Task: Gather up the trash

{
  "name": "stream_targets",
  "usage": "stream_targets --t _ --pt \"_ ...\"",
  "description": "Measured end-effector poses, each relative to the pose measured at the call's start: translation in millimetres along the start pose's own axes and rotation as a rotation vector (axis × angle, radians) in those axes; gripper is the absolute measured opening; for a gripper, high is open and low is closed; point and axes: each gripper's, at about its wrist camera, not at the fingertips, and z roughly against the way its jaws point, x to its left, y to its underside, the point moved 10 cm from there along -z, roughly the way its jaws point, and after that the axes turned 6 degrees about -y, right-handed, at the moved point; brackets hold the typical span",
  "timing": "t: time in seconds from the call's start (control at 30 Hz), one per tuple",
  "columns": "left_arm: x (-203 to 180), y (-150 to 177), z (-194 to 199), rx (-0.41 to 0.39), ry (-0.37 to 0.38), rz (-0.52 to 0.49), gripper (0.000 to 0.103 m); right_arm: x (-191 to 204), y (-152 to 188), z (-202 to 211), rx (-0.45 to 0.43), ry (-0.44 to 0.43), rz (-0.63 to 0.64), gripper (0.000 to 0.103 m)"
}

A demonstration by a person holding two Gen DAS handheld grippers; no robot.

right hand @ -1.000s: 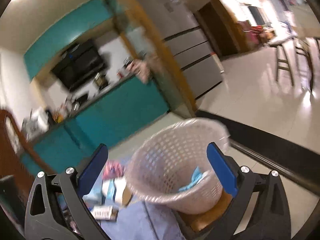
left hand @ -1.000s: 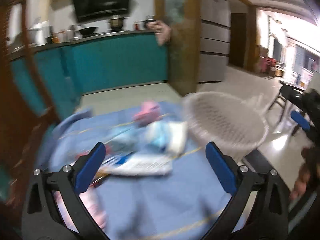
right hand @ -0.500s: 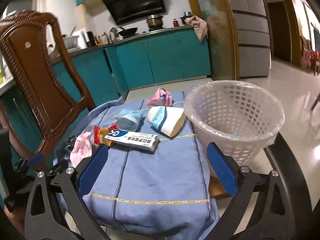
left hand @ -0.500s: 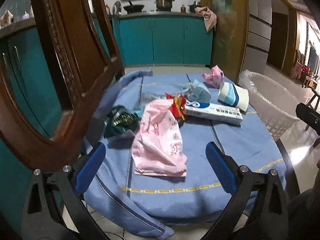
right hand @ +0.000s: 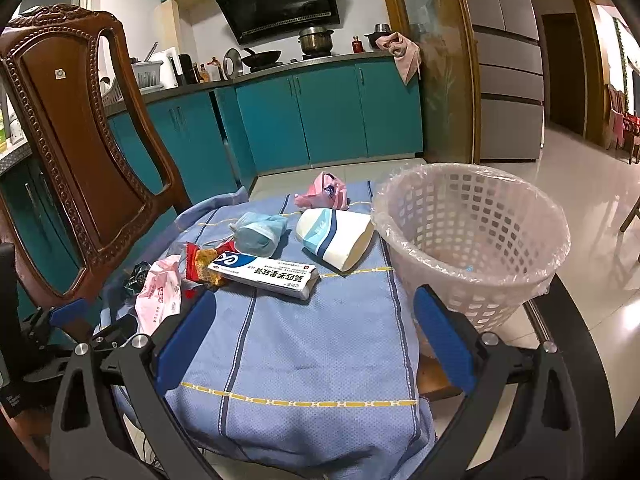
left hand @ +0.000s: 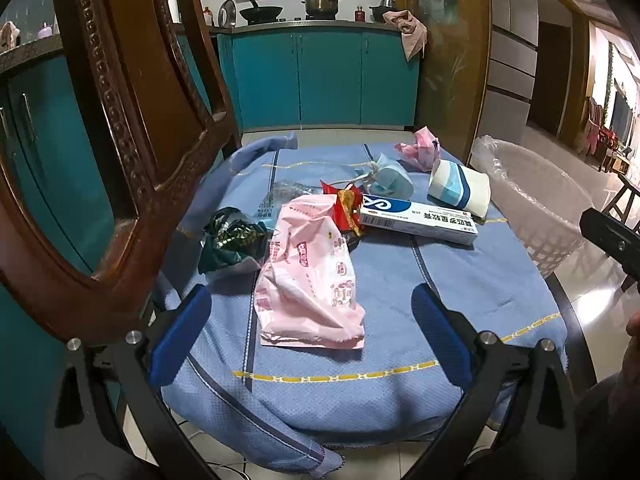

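Note:
Trash lies on a blue tablecloth point(left hand: 460, 280): a pink plastic bag point(left hand: 308, 276), a white toothpaste box point(left hand: 418, 220), a red snack wrapper point(left hand: 346, 208), a dark green wrapper point(left hand: 230, 236), a blue face mask point(left hand: 390, 178), a white-and-blue paper cup point(left hand: 460, 190) on its side, and a pink crumpled mask point(left hand: 420, 148). A white lined basket point(right hand: 472, 236) stands at the table's right edge. My left gripper point(left hand: 312, 340) is open, just short of the pink bag. My right gripper point(right hand: 316, 336) is open and empty above the cloth, in front of the toothpaste box point(right hand: 266, 276).
A carved wooden chair back point(left hand: 132, 128) stands close on the left of the table. Teal kitchen cabinets point(right hand: 320, 116) and a counter with pots lie behind. A fridge point(right hand: 508, 60) and tiled floor are at the right.
Both cameras have steadied after a fast swing. The views have settled low over the table, with both grippers still open and the trash unmoved.

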Motion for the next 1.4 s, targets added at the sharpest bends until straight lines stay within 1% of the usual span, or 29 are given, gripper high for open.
stream_targets --t 0.23,0.4,0.57,0.77,0.8,0.87,0.93,1.03,1.07,1.17,1.27,1.4 --pt "-1.7 3.1 -5.8 0.014 -0.019 -0.017 0.100 -0.8 0.5 0.6 0.003 -0.004 -0.011 0.097" --pt "-1.5 9.0 -17.0 0.054 -0.029 -0.018 0.100 0.2 -0.2 1.0 0.004 -0.012 -0.009 0.097" --pt "-0.2 12.8 -26.5 0.086 -0.029 0.004 0.100 -0.2 0.0 1.8 0.003 -0.017 -0.011 0.097" --pt "5.0 9.3 -27.2 0.070 -0.057 0.017 0.100 0.0 -0.2 2.1 0.004 -0.018 -0.012 0.097" --pt "9.0 6.6 -26.3 0.057 -0.069 0.032 0.100 0.2 -0.1 1.9 0.004 -0.017 -0.012 0.097" --pt "23.6 -0.9 -23.5 0.022 -0.107 0.091 0.100 0.3 0.1 1.7 0.004 -0.019 -0.012 0.097" --pt "37.8 -6.4 -27.0 0.017 -0.135 0.153 0.100 1.2 0.1 1.4 0.006 -0.020 -0.010 0.097" --pt "50.0 -15.3 -42.7 0.039 -0.161 0.217 0.097 3.7 0.5 0.5 0.011 -0.025 -0.005 0.097" --pt "51.1 -17.1 -46.5 0.043 -0.167 0.223 0.095 4.7 0.3 0.2 0.012 -0.027 -0.003 0.097" --pt "54.2 -24.1 -64.8 0.061 -0.198 0.263 0.093 6.2 0.2 -0.3 0.013 -0.028 0.002 0.097" --pt "58.8 -29.2 -82.4 0.083 -0.244 0.299 0.088 5.3 1.3 -0.5 0.015 -0.025 0.001 0.097" --pt "61.9 -29.2 -106.9 0.131 -0.281 0.334 0.087 3.7 1.6 -1.6 0.017 -0.023 -0.004 0.097"
